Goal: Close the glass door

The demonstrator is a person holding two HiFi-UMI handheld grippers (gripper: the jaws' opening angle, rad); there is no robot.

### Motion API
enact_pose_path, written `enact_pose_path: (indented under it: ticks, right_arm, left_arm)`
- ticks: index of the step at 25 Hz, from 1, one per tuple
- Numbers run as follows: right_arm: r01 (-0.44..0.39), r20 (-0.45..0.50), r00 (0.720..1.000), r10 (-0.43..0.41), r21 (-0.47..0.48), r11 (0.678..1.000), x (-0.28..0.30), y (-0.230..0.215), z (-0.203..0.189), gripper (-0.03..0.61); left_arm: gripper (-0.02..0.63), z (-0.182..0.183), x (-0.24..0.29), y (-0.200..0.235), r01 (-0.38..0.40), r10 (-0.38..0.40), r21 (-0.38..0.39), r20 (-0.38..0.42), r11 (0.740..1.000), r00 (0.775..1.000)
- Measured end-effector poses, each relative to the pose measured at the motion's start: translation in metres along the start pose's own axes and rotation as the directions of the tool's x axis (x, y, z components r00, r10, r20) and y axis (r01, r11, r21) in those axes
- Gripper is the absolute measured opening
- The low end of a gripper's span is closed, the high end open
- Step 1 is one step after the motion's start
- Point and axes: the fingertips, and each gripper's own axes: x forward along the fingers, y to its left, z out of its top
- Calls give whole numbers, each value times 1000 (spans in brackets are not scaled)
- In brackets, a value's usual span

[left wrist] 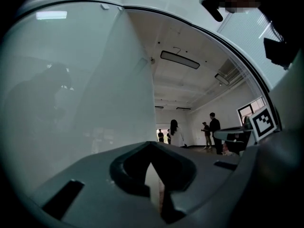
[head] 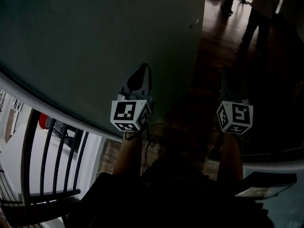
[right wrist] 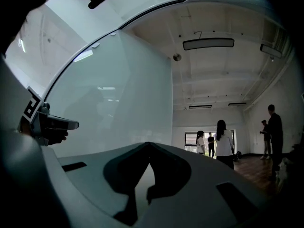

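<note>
Grippers are facing the glass door [head: 95,46]
Left gripper [head: 141,72] and right gripper [right wrist: 148,145] are carrying jaws pressed together, empty, probably for pushing the panel, which is standing just ahead at the left

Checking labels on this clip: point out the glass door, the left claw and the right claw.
glass door [head: 85,37], head view, bare frosted pane
left claw [head: 143,69], head view, its closed tips
right claw [right wrist: 148,146], right gripper view, where its tips meet
</note>
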Motion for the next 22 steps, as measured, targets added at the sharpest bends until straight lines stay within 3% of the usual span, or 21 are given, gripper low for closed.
enact_pose_path:
  ticks: [11, 22]
  right_arm:
    - [54, 12, 998, -54, 2, 999, 87, -32, -8, 2]
    - [17, 5, 1000, -17, 22, 1000, 144, -46, -43, 2]
  left_arm:
    - [2, 2, 88, 26, 47, -48, 2, 35, 999, 998]
    - [2, -18, 125, 37, 23, -24, 42, 15, 999, 1000]
